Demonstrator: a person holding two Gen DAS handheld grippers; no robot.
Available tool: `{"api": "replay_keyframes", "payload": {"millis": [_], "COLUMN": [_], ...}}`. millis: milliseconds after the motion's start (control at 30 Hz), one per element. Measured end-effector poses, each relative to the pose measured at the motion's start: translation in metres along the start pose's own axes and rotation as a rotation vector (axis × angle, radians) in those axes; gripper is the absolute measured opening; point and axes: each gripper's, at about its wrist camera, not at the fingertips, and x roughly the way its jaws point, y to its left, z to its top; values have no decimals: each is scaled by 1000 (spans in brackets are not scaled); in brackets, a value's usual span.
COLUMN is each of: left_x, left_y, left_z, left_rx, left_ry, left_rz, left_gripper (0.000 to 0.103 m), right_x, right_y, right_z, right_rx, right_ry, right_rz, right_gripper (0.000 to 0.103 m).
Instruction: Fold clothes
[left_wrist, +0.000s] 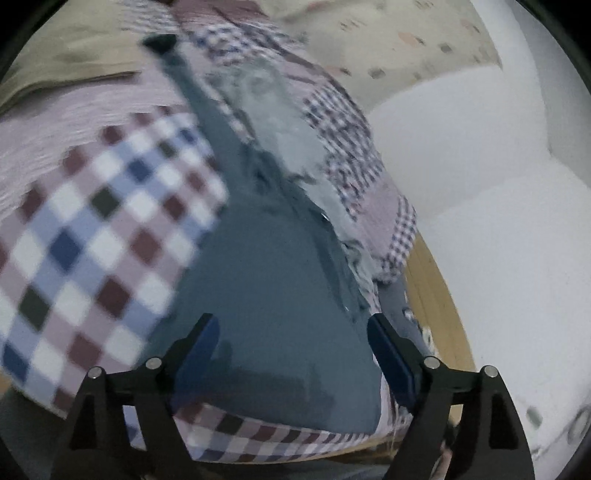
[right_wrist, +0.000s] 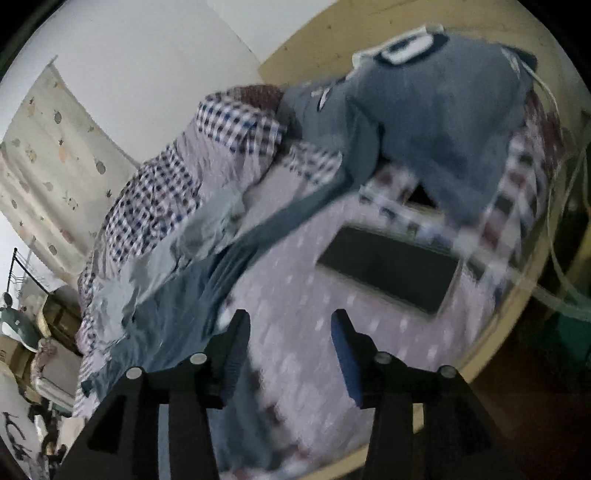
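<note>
A dark teal garment (left_wrist: 269, 266) lies in a long strip across the bed, wide near me and narrowing away. My left gripper (left_wrist: 291, 321) hovers over its near end, jaws wide apart with nothing pressed between the blue pads. In the right wrist view the same teal garment (right_wrist: 192, 295) runs along the left side. My right gripper (right_wrist: 291, 317) stands open over the lilac dotted sheet (right_wrist: 295, 258), empty, with its left finger by the garment's edge. A pale blue garment (left_wrist: 273, 110) lies crumpled beside the teal one.
A checked quilt (left_wrist: 92, 221) covers the bed. A grey-blue cloth with a white emblem (right_wrist: 443, 122) sits at the head end. A dark flat tablet (right_wrist: 388, 269) lies on the sheet. White cables (right_wrist: 554, 221) hang at the right. A patterned curtain (right_wrist: 48, 155) hangs beyond.
</note>
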Motion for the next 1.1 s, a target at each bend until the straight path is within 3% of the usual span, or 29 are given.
{"api": "replay_keyframes", "payload": {"millis": [200,467,833,867,900,933,1100], "left_x": [42,137,230,237,242,247,269], "left_y": [-48,-84,-133,-137,-140,-142,-142], "left_z": [-13,-15,-13,-13,-11,-10,1], "left_rx": [183,276,404,415,420,424,438], "left_ry": [78,187,228,230,229,229,218], "left_rz": [-44,-92,-157,-162,-168,-173,-185], "left_gripper": [93,94,94,94,94,94,94], "right_x": [31,99,147,150,152,155,138], "right_y": [-13,-39,-33,-31,-29,-27,4], "right_z": [59,126,165,168,171,174,193], "right_rx": [-102,-180,-302,-308,-314,-322,-377], "right_ry": [-85,-120,-162,-157,-152,-141,-155], "right_rz": [-113,-276,-368,-373,-379,-390,-405], "right_gripper": [53,54,54,47,20,3,1]}}
